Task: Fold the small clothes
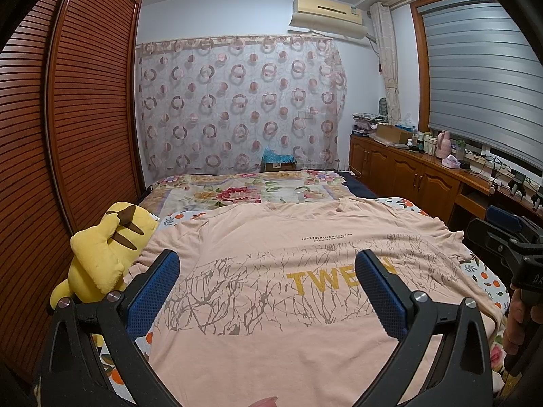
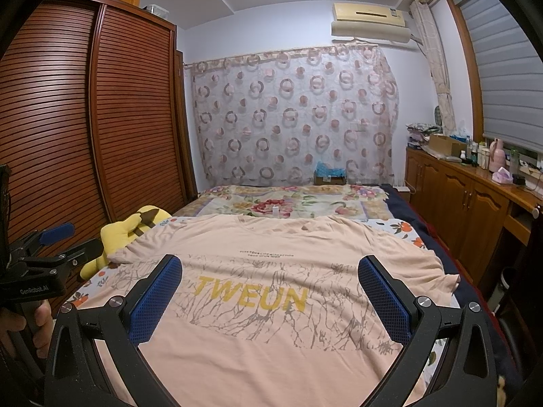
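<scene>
A peach T-shirt (image 1: 271, 305) (image 2: 271, 332) with yellow lettering and a grey branch print lies spread flat on the bed, collar at the far end. My left gripper (image 1: 268, 268) hovers open above its lower half, with nothing between its blue pads (image 1: 152, 302). My right gripper (image 2: 271, 271) is open as well, above the same shirt a little further right, pads (image 2: 383, 302) apart. In the left wrist view the right gripper (image 1: 509, 237) shows at the right edge, held by a hand; in the right wrist view the left gripper (image 2: 44, 247) shows at the left edge.
A yellow plush toy (image 1: 105, 254) (image 2: 132, 230) lies at the bed's left side, touching the shirt's sleeve. A floral quilt (image 1: 244, 193) covers the far half. Slatted wardrobe doors (image 1: 68, 118) stand left; a wooden cabinet (image 1: 407, 173) with bottles and boxes runs along the right.
</scene>
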Action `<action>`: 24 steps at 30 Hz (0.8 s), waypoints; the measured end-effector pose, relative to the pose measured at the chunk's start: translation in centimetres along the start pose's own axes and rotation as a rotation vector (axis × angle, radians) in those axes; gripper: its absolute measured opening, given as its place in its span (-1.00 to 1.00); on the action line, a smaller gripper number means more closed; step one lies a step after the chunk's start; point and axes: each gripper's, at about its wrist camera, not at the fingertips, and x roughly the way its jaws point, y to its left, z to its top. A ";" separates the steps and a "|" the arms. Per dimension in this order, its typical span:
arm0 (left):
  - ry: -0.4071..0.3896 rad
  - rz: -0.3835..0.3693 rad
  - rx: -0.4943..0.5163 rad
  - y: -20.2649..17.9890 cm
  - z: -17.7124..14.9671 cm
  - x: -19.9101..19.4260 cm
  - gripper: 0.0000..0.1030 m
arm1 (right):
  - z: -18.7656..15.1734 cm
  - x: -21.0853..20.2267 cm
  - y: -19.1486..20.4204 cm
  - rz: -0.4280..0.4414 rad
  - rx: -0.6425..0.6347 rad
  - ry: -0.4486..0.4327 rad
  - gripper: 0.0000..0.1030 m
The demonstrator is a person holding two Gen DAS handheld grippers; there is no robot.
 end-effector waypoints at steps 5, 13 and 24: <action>0.000 0.001 0.000 -0.1 0.0 -0.1 1.00 | 0.0 0.0 0.0 0.001 -0.001 -0.002 1.00; 0.000 -0.001 0.001 -0.4 0.0 -0.3 1.00 | 0.0 0.3 0.0 0.004 -0.001 -0.001 1.00; 0.051 0.018 -0.013 1.4 1.3 0.0 1.00 | -1.0 2.0 -0.3 0.035 -0.003 0.050 1.00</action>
